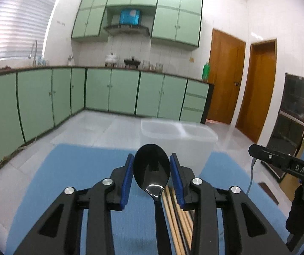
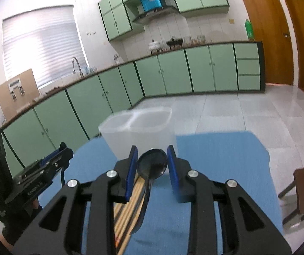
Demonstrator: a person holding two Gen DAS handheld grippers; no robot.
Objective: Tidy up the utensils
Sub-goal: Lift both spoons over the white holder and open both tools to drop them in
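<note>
We see a clear two-compartment container (image 1: pixel 179 136) ahead on the blue mat (image 1: pixel 77 170), chopsticks (image 1: pixel 177 212) below. Our left gripper (image 1: pixel 152 170) clamps a black spoon (image 1: pixel 152 167); our right gripper (image 2: pixel 152 163) clamps a dark metal spoon (image 2: pixel 152 165), both tilted slightly down.

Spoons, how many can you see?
2. A black spoon sits in the left gripper, and another spoon in the right gripper. More could be hidden under them.

Right gripper (image 2: pixel 152 165) has a dark spoon (image 2: pixel 152 165) between its blue pads (image 2: pixel 132 170), bowl pointing ahead, handle running back under the jaws. Wooden chopsticks (image 2: pixel 128 204) lie just beside it on the blue mat (image 2: pixel 226 159). Ahead stands a clear two-compartment container (image 2: pixel 139 127). The left gripper (image 2: pixel 60 153) shows at the left edge.
</note>
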